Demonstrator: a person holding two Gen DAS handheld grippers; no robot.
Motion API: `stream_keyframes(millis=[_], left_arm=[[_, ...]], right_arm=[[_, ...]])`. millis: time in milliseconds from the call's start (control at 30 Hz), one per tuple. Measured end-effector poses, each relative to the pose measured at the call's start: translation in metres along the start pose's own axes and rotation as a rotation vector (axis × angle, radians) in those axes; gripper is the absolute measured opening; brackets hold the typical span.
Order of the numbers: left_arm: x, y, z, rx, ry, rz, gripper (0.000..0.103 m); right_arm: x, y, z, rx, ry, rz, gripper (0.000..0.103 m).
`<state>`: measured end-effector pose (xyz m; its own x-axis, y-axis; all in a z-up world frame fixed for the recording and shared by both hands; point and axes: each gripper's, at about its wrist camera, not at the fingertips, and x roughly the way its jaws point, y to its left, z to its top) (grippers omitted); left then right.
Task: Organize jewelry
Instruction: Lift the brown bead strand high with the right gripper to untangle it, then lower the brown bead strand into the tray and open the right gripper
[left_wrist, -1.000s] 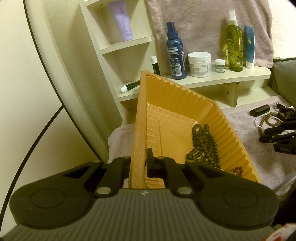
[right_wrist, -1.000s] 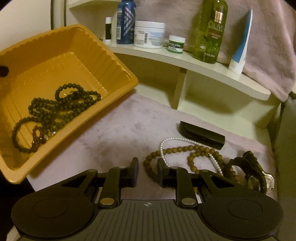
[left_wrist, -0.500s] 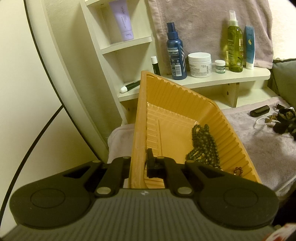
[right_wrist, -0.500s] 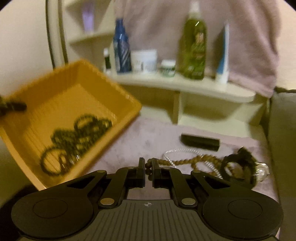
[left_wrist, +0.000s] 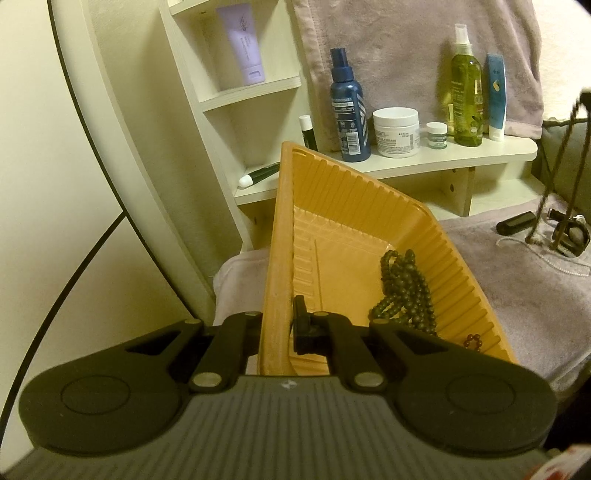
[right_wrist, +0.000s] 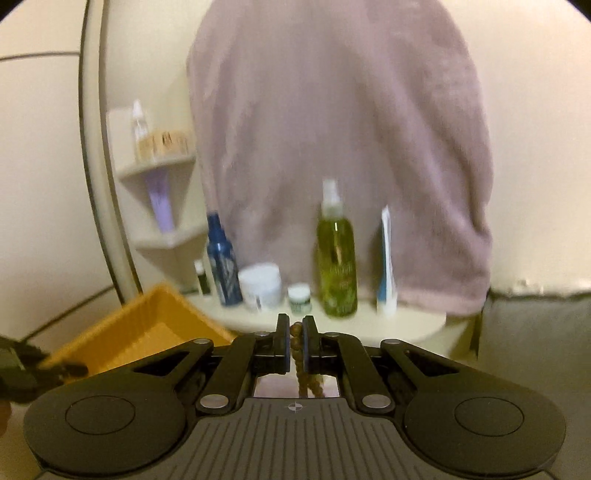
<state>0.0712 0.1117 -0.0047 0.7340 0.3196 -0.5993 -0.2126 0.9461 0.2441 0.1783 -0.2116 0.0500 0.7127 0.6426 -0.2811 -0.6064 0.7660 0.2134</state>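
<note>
My left gripper (left_wrist: 284, 325) is shut on the near wall of the orange tray (left_wrist: 354, 206), holding it tilted. Dark green bead strands (left_wrist: 402, 291) and a small amber bracelet (left_wrist: 474, 340) lie in its low corner. My right gripper (right_wrist: 295, 341) is shut on a brown wooden bead necklace (right_wrist: 298, 354), which hangs down from the pads. In the left wrist view that necklace (left_wrist: 561, 158) dangles as a long loop at the far right, above a white pearl strand (left_wrist: 554, 260) and a black watch (left_wrist: 572, 234) on the towel. The tray (right_wrist: 147, 325) shows low left in the right wrist view.
A lilac towel (left_wrist: 517, 295) covers the surface, with a black bar (left_wrist: 515, 222) on it. A cream shelf (left_wrist: 443, 162) carries a blue spray bottle (left_wrist: 349, 114), a white jar (left_wrist: 396, 132), a green bottle (left_wrist: 467, 96) and a tube (left_wrist: 496, 96). A second towel (right_wrist: 332, 147) hangs behind.
My right gripper closed on the brown bead necklace and rose with it, so the strand now hangs in the air. The left gripper and tray have not moved.
</note>
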Motion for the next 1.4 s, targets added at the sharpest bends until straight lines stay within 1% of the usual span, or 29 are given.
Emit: stream_keyframes(millis=[200,333,533,733,867,967,1067,1233,1400], left_arm=[[-0.001,0.001,0.000,-0.003,-0.001,-0.004,0.005],[-0.001,0.002,0.000,-0.004,-0.002,-0.005,0.005],[-0.001,0.002,0.000,-0.005,-0.002,-0.006,0.005],[-0.001,0.002,0.000,-0.005,-0.003,-0.008,0.005],[-0.001,0.004,0.000,-0.009,-0.002,-0.012,0.005],[-0.001,0.004,0.000,-0.011,-0.003,-0.014,0.005],[0.000,0.005,-0.001,-0.015,-0.005,-0.015,0.005],[-0.001,0.005,-0.002,-0.015,-0.005,-0.017,0.005],[0.000,0.007,-0.002,-0.018,-0.005,-0.018,0.005]], right_arm=[[-0.013,0.013,0.028,-0.025,-0.066,0.042,0.006],[-0.014,0.025,0.041,-0.040,-0.090,0.086,0.006],[-0.006,0.048,0.050,-0.049,-0.086,0.170,0.006],[0.013,0.085,0.047,-0.053,-0.060,0.282,0.006],[0.027,0.100,0.047,-0.038,-0.040,0.362,0.006],[0.041,0.107,0.044,-0.027,-0.017,0.402,0.006],[0.063,0.106,0.031,-0.002,0.038,0.415,0.006],[0.093,0.103,0.003,0.022,0.141,0.388,0.006],[0.111,0.095,-0.020,0.037,0.229,0.363,0.006]])
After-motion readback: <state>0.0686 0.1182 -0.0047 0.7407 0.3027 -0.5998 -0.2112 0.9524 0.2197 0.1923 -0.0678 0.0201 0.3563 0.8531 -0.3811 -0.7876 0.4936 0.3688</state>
